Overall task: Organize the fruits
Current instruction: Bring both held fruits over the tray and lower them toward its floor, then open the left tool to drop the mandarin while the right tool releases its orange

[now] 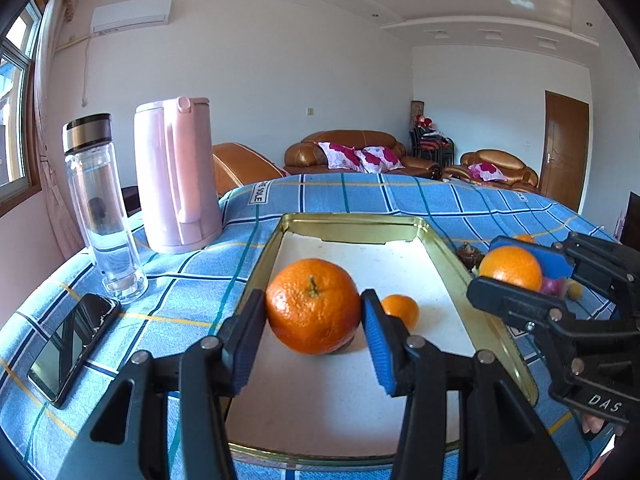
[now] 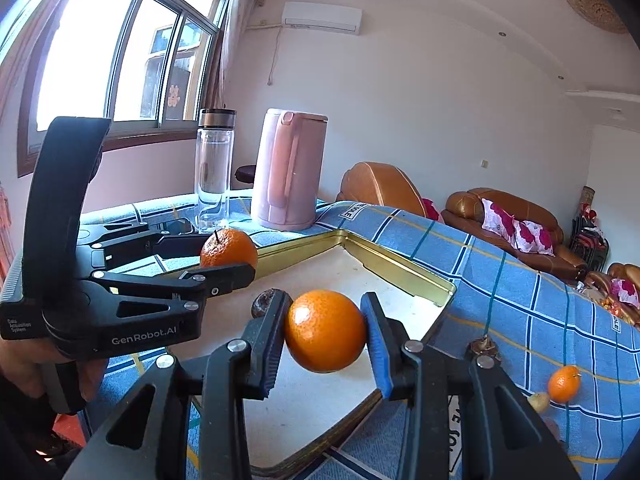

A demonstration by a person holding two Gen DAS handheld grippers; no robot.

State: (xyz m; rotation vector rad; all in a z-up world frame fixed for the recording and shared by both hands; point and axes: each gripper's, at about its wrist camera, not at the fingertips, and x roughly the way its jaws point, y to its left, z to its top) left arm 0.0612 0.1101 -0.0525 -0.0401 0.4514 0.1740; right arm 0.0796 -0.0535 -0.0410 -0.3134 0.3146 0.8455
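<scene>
So, two big oranges: stemmed orange [image 1: 313, 306] pinched by the left gripper [image 1: 314, 312] over the gold-rimmed tray [image 1: 352, 227]; smooth orange [image 2: 325, 331] clamped in the right gripper [image 2: 326, 334] at the tray's near edge. Two small tangerines: one [image 1: 401, 309] inside the tray, another [image 2: 563, 383] on the blue plaid cloth [image 2: 520, 300]. Tray floor mostly bare.

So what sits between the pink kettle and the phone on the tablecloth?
A clear glass bottle with a dark lid stands between the pink kettle and the phone, shown best in the left wrist view.
</scene>
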